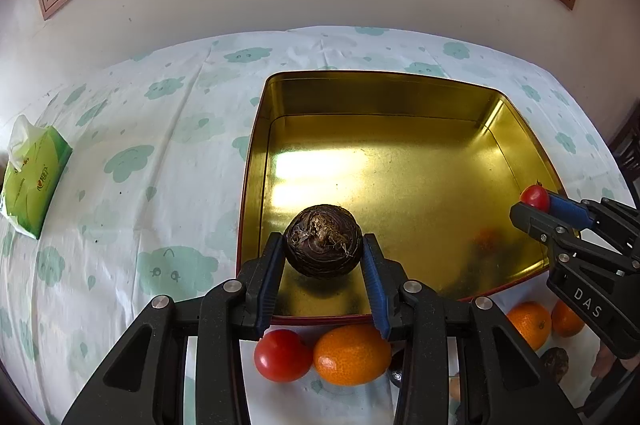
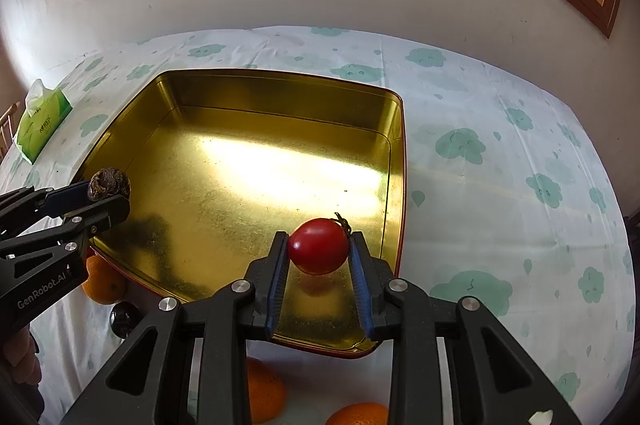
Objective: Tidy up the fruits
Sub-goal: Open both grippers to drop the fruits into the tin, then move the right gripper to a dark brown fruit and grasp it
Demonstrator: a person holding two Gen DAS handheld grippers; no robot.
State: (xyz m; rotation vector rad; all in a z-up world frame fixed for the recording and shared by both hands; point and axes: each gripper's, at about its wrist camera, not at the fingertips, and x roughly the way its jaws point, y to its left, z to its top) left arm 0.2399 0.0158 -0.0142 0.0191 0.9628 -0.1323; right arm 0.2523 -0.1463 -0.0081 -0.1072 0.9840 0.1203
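Note:
A gold tin tray (image 1: 400, 97) (image 2: 280, 85) with a red outer rim sits on the cloud-print tablecloth. My left gripper (image 1: 323, 245) is shut on a dark brown round water chestnut (image 1: 323, 241) and holds it over the tray's near left part; it also shows in the right wrist view (image 2: 109, 185). My right gripper (image 2: 319, 245) is shut on a small red tomato (image 2: 318, 245), held over the tray's near right corner; the tomato also shows in the left wrist view (image 1: 535, 197).
In front of the tray lie a red tomato (image 1: 282, 355), an orange (image 1: 352, 355), two more oranges (image 1: 530, 323) and a brown chestnut (image 1: 555, 361). A green tissue pack (image 1: 34, 181) lies far left. A wall with a window is behind the table.

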